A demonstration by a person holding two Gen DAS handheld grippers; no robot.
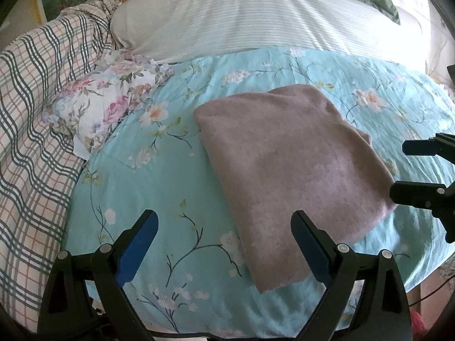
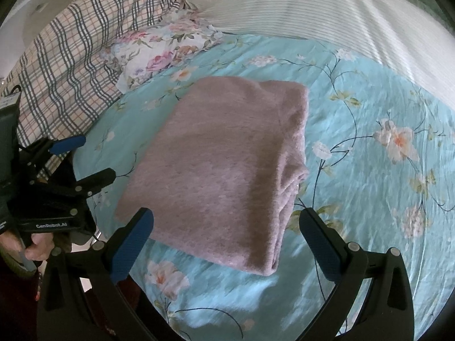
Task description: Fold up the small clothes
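Folded mauve knit garment (image 2: 216, 170) lies flat ahead of right gripper (image 2: 226, 227), beside left gripper (image 1: 224, 227); both sets of fingers apart, empty.

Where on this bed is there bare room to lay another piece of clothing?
Bare turquoise sheet lies right of the folded mauve garment, up to the striped white cover. Another patch lies left of it. The far-left corner is crowded: floral cloth against plaid bedding.

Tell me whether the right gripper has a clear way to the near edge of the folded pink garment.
Probably yes: the right gripper is open, the pink garment lies flat between its fingers' line, and nothing sits in between.
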